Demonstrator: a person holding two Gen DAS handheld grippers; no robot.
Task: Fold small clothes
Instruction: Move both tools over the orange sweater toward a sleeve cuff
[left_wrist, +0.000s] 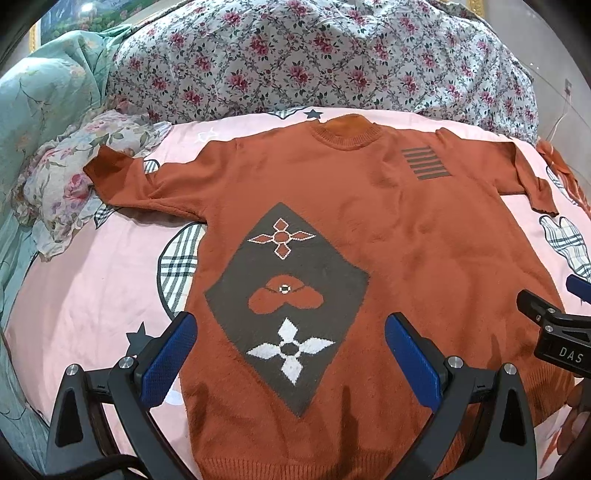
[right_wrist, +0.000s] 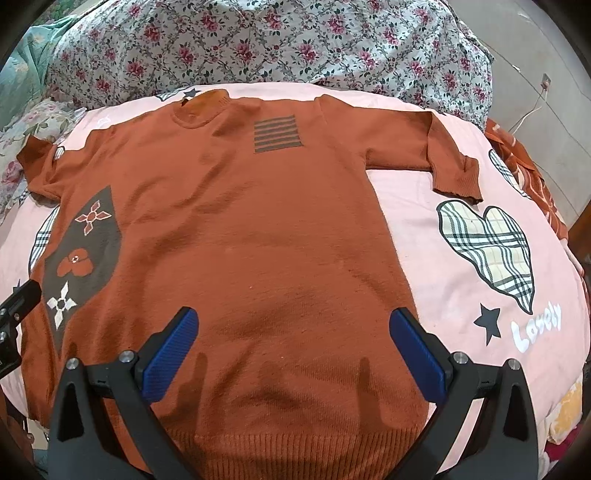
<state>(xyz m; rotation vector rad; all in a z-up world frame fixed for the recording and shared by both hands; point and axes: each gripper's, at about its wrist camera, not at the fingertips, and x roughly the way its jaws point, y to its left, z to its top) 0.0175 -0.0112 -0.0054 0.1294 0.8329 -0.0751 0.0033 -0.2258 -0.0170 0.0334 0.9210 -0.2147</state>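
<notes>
Item: rust-orange knitted sweater (left_wrist: 369, 229), child-sized by the look of it, lying face up and spread flat on the pink bedcover (left_wrist: 92, 302).
Markings: grey diamond panel (left_wrist: 288, 295) with flower motifs on one side of the front; block of grey stripes (right_wrist: 277, 133) high on the chest.
Neck and hem: collar (left_wrist: 349, 134) at the far end, ribbed hem (right_wrist: 295, 454) nearest the cameras.
Sleeves: both lie out to the sides. The one on the person's left (left_wrist: 122, 177) reaches onto a floral cloth (left_wrist: 66, 184); the one on the right (right_wrist: 436, 155) bends down at the cuff.
Fold status: none visible. Body lies in a single layer, no sleeve brought in, no edge turned.
Progress, as judged: garment laid out and smoothed; folding proper not yet begun. Left to do, likely: sleeves and sides inward, then hem up toward the collar.
Left gripper (left_wrist: 290, 354): jaws spread wide, holding nothing, poised over the lower part of the diamond panel; whether it touches the knit cannot be told.
Right gripper (right_wrist: 293, 347): jaws spread wide, empty, over the lower middle of the sweater near the hem.
Surroundings: plaid heart print (right_wrist: 491, 251) and the word "Lovely" on the cover; rose-print quilt (left_wrist: 314, 55) heaped behind; second orange fabric (right_wrist: 524, 177) at the right edge of the bed.
</notes>
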